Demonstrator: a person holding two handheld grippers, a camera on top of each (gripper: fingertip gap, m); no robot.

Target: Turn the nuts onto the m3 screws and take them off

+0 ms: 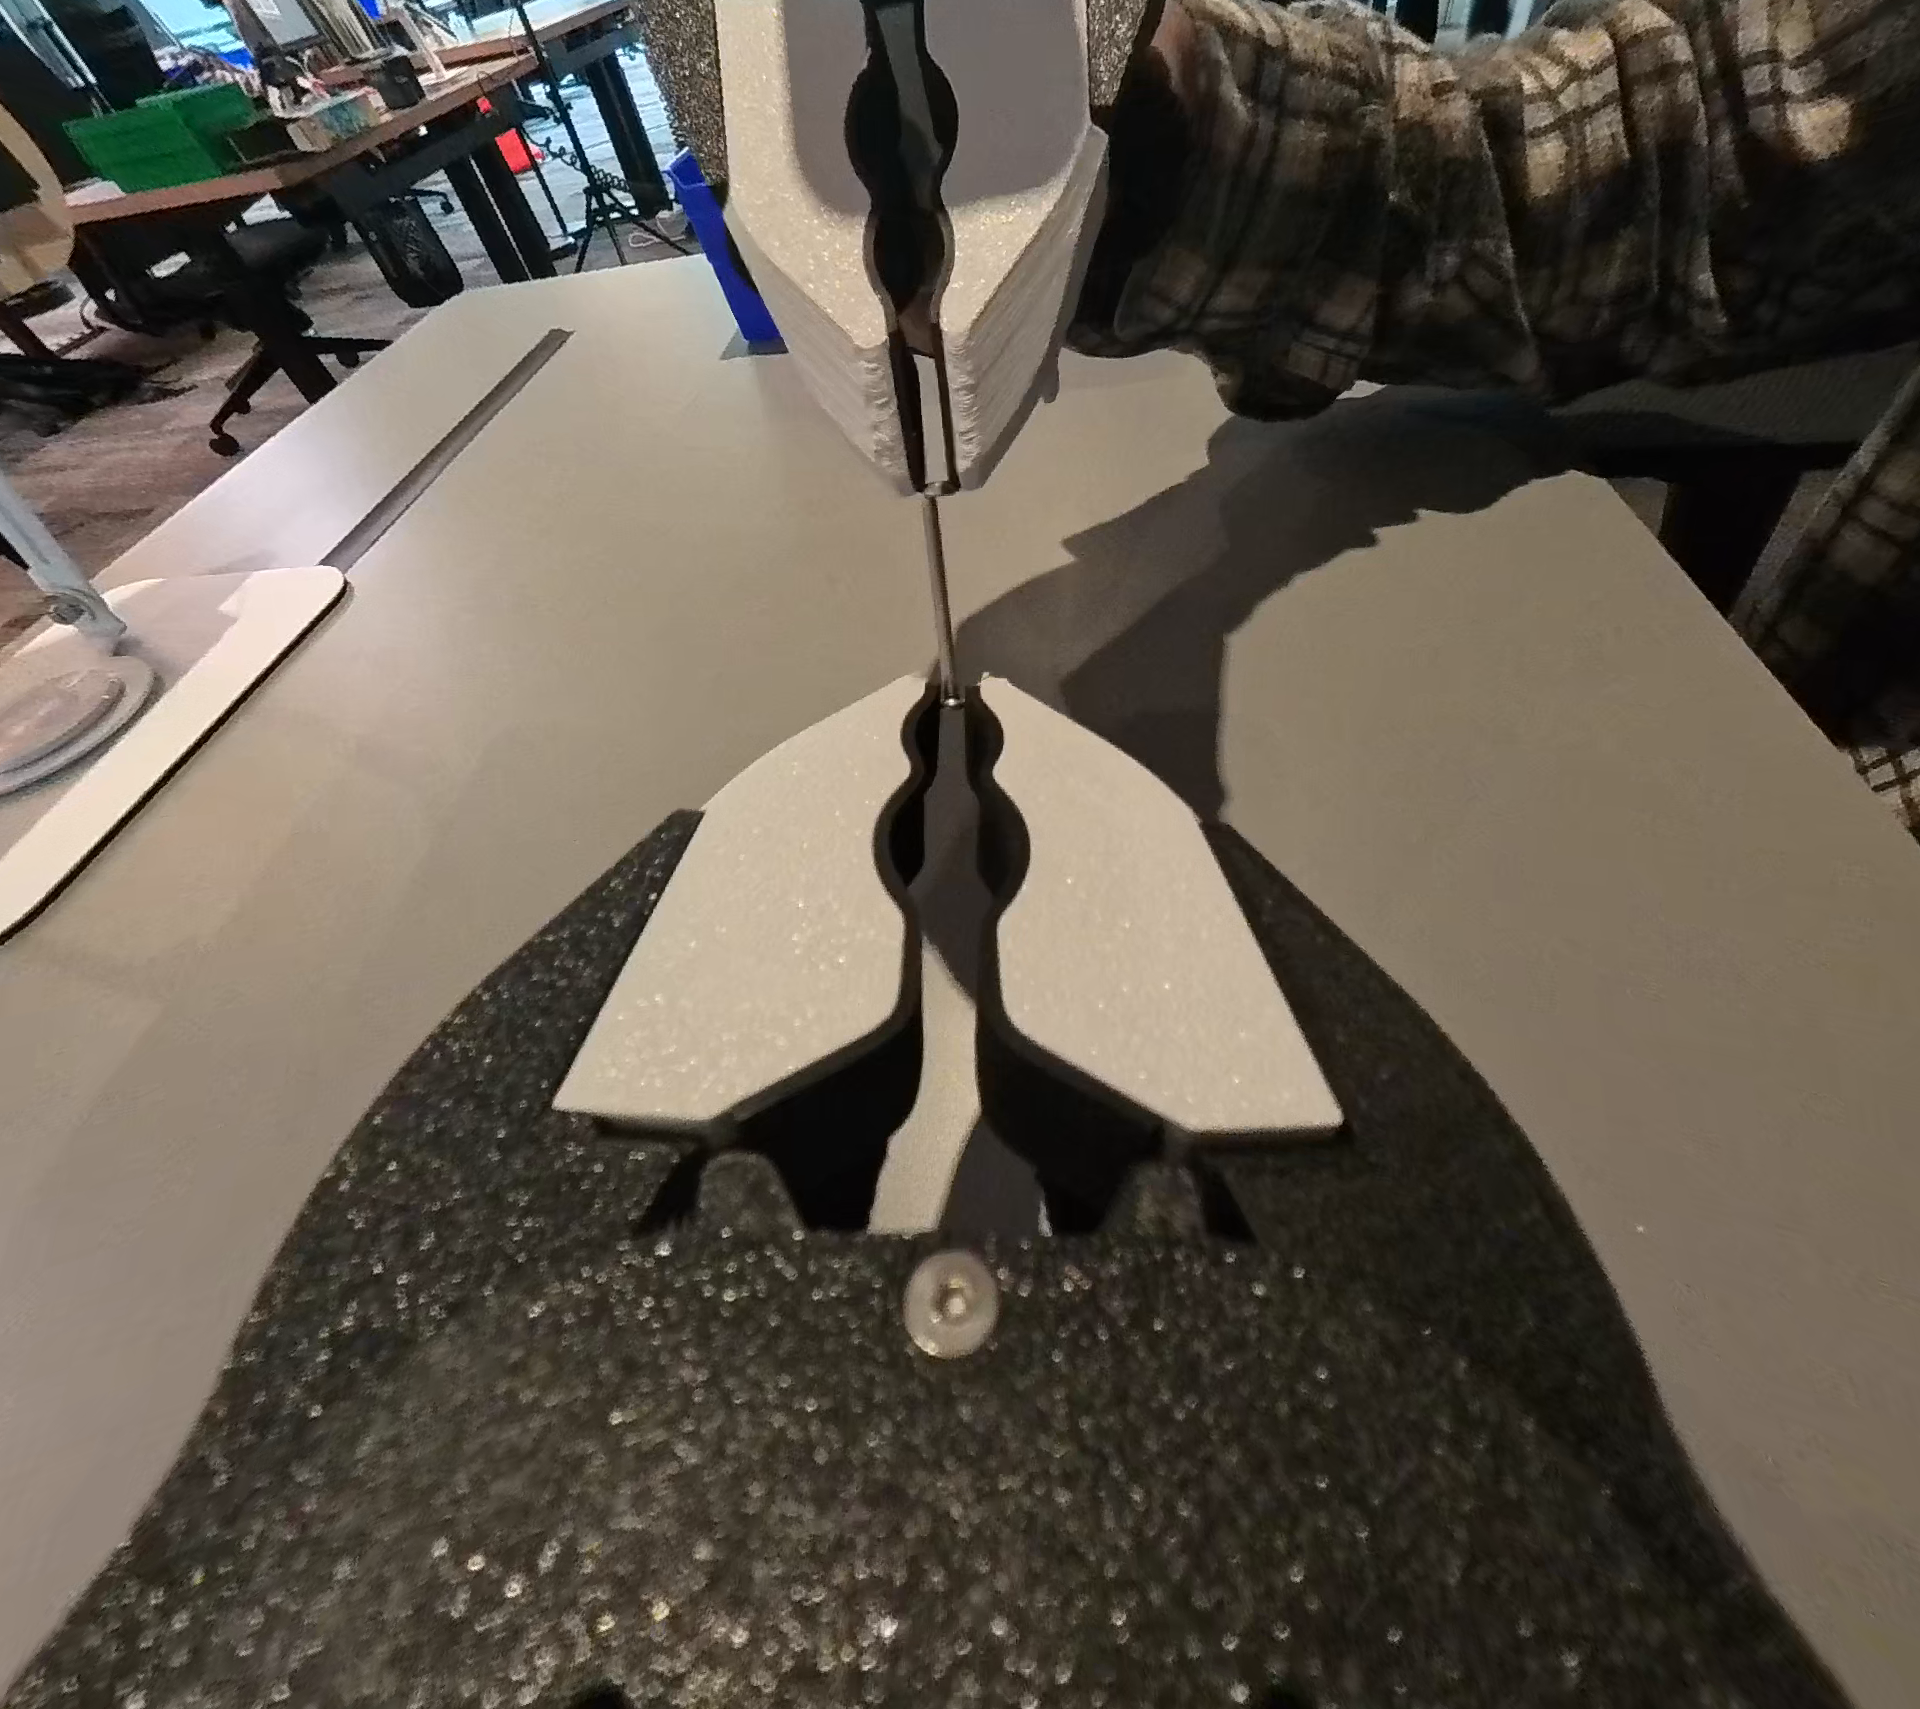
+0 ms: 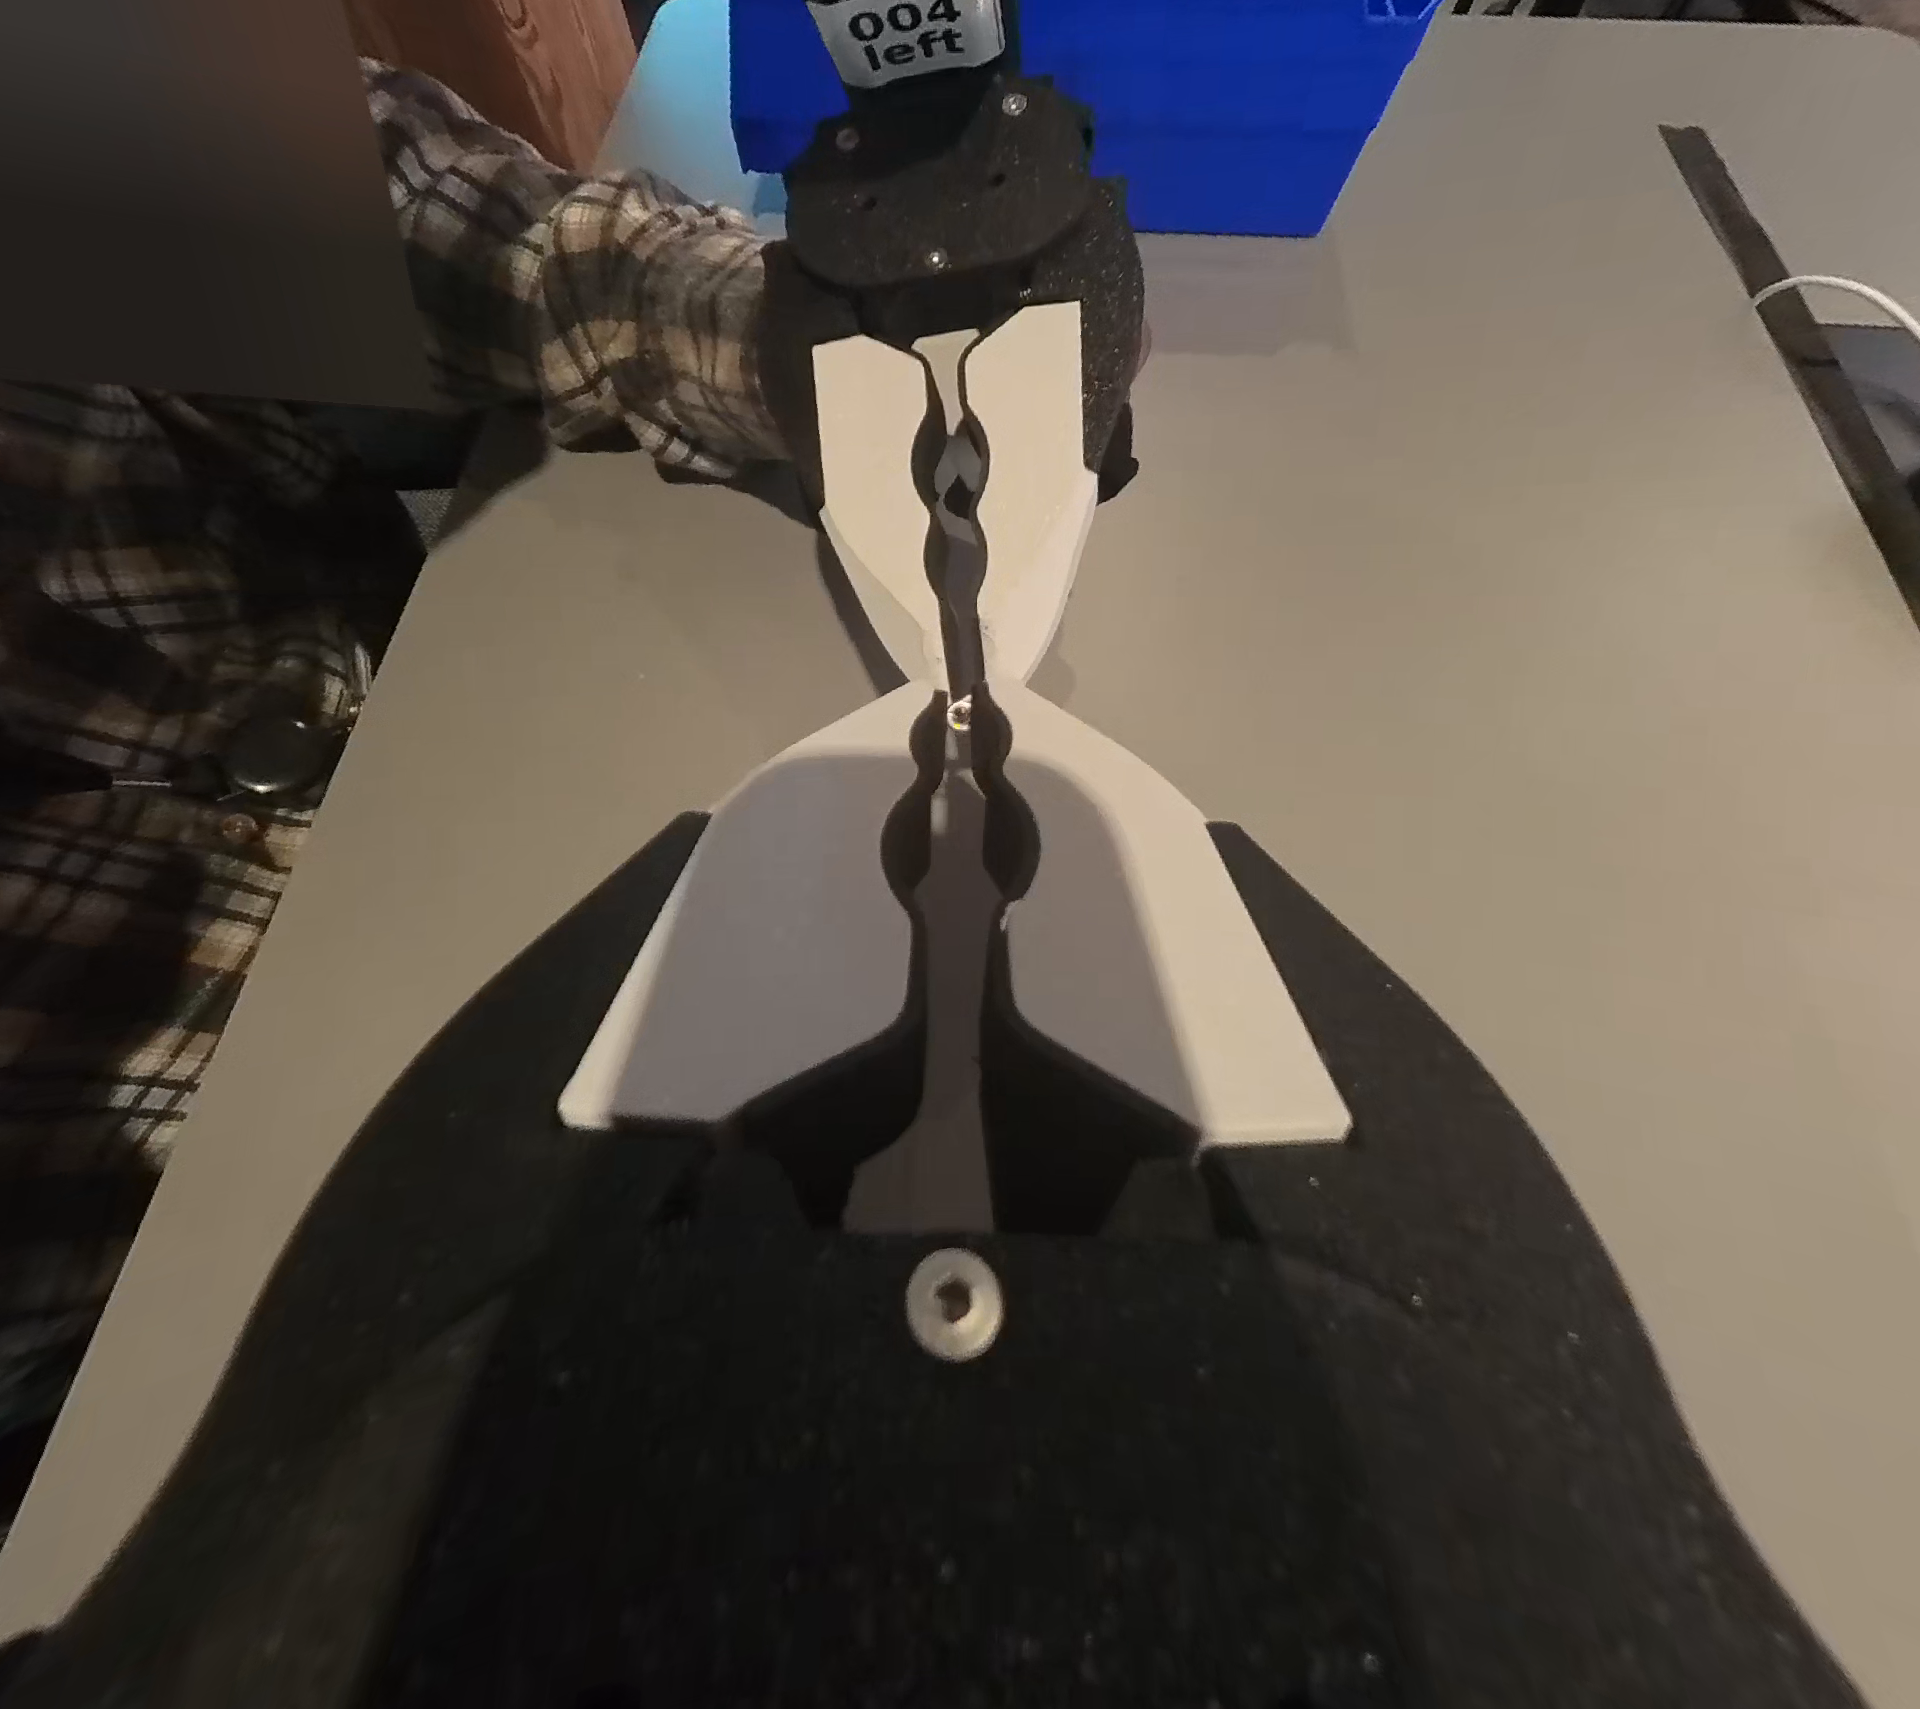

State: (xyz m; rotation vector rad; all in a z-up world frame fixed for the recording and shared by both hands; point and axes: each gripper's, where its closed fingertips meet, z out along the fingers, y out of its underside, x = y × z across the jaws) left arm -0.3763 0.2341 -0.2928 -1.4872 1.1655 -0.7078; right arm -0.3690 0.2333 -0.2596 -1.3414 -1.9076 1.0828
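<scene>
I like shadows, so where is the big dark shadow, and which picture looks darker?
Left wrist view: a big dark shadow of the checked sleeve and the far gripper falls on the grey table, right of the thin metal screw; edges bend, wide-angle. Right wrist view: dimmer, shadows softer.

A shiny metal screw [image 1: 938, 589] is seen between matt white plastic fingers [image 1: 790, 911]; beneath the left gripper [image 1: 948, 691], a smooth matt grey surface [image 1: 1403, 828].

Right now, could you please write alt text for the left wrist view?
Two white-fingered grippers meet tip to tip over a grey table, holding a thin metal screw between them: the left gripper pinches its near end, the right gripper its far end. A plaid sleeve reaches in behind.
</scene>
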